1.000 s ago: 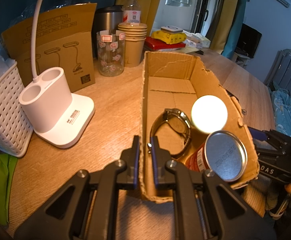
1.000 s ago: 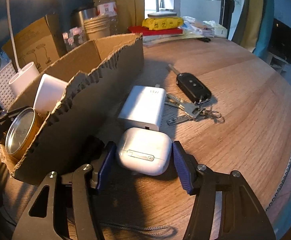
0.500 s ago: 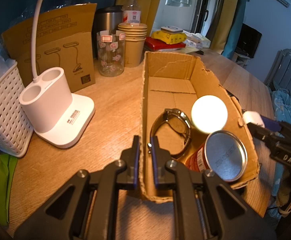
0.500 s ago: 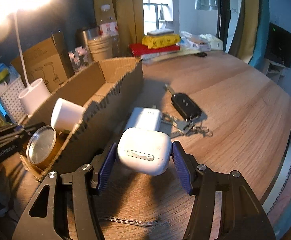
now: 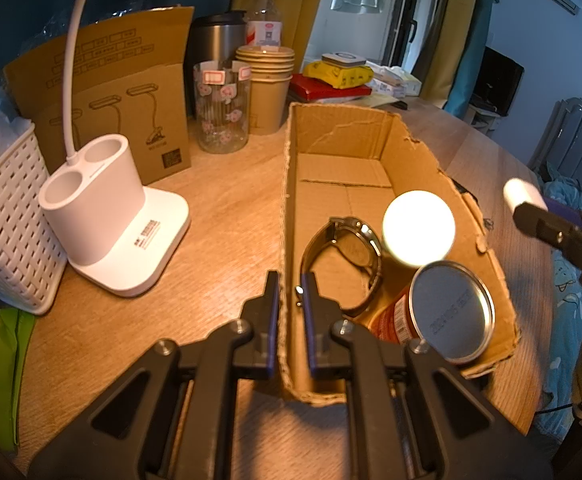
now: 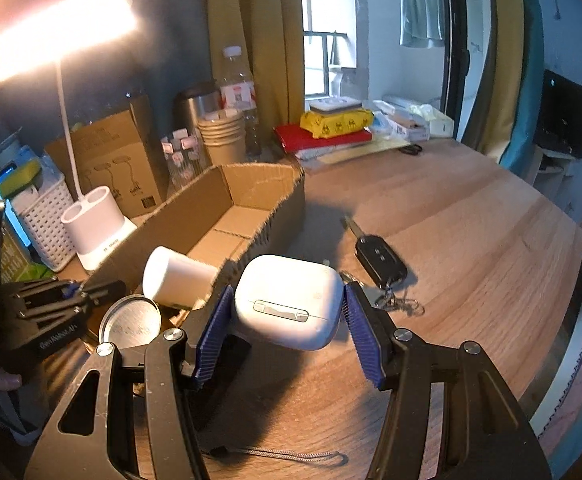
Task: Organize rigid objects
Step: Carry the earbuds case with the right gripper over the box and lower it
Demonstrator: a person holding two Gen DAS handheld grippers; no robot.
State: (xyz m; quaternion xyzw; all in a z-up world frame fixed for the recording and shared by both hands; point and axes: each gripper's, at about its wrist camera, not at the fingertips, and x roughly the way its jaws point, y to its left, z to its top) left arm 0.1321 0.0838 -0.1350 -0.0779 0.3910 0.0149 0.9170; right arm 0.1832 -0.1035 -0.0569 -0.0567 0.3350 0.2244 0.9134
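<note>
- Right gripper: jaws pinching white earbud case, held clear above worktop, just beside cardboard box.
- Left gripper: jaws clamped on box's near wall.
- Inside box: watch, tin can, probably 1 white cup.
- On worktop: car key.

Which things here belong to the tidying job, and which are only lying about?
Job:
cardboard box
earbud case in the right gripper
left gripper pinching the box wall
watch, white cup, can in the box
car key on the table

Lying about:
lamp
basket
paper cups
bottle
</note>
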